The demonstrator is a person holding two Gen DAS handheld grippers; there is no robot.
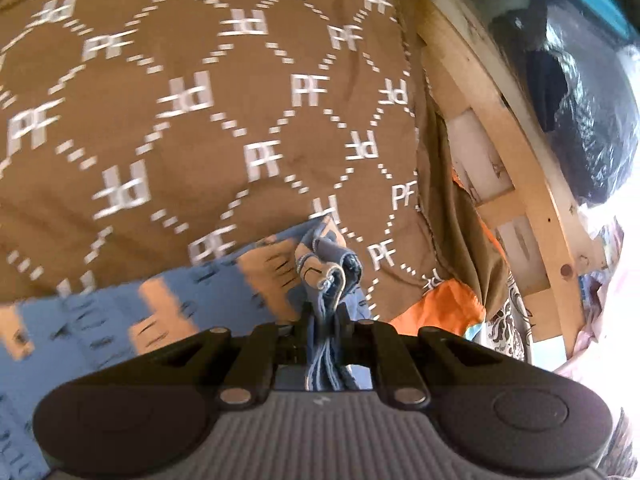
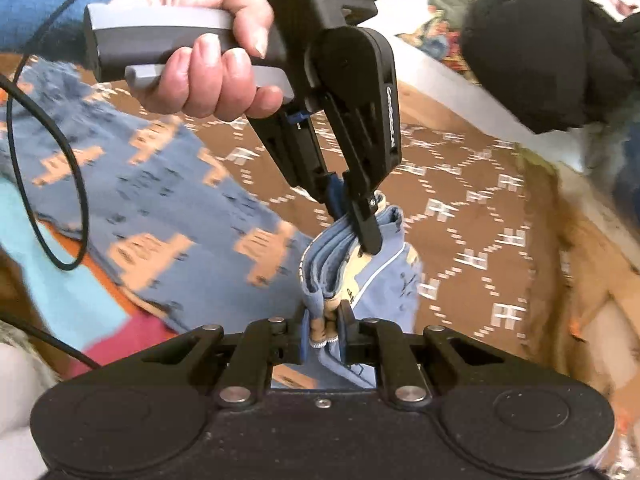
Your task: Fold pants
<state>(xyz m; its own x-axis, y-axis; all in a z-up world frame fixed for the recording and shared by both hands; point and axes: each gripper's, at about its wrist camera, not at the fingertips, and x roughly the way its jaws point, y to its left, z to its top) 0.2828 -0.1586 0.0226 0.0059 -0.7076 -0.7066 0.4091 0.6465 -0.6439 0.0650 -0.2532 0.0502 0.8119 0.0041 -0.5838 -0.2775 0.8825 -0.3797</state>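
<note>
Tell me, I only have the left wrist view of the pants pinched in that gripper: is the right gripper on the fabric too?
Observer: Yes. The right gripper is shut on the bunched blue pants, beside the left gripper.
Operator: Where does the rest of the pants lie?
Observer: It trails left across the brown patterned bedspread.
Operator: Who holds the left gripper?
Observer: A bare hand in a blue sleeve grips its grey handle.
Operator: Anything loose nearby?
Observer: A black cable loops over the pants on the left.
</note>
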